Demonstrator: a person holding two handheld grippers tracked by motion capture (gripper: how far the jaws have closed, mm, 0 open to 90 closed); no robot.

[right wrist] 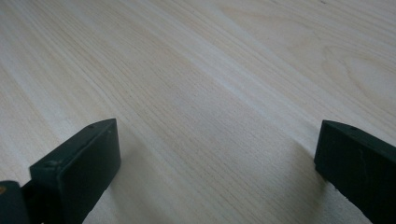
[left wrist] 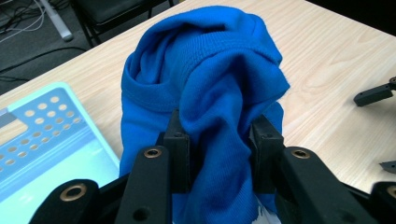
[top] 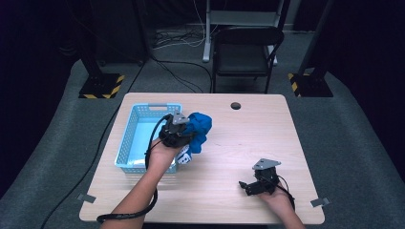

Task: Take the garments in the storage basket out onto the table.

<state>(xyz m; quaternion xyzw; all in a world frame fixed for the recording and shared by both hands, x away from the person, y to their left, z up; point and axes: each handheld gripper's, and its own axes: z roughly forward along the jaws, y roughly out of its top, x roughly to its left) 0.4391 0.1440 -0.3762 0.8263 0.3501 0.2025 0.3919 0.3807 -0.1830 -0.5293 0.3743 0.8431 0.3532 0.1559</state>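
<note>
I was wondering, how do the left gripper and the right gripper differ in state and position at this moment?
The left gripper is shut on the blue cloth, a fold pinched between its jaws; the right gripper is open with nothing between its jaws. The left gripper is beside the light blue basket, with the cloth bunched up off the table; the right gripper sits low over bare wood near the table's front right. Both are black and hand-held.

Surface (top: 248, 157): pale wood-grain top, round hole near far edge | on it: light blue perforated basket (top: 138, 138), left side | grey tape tabs at near corners
</note>
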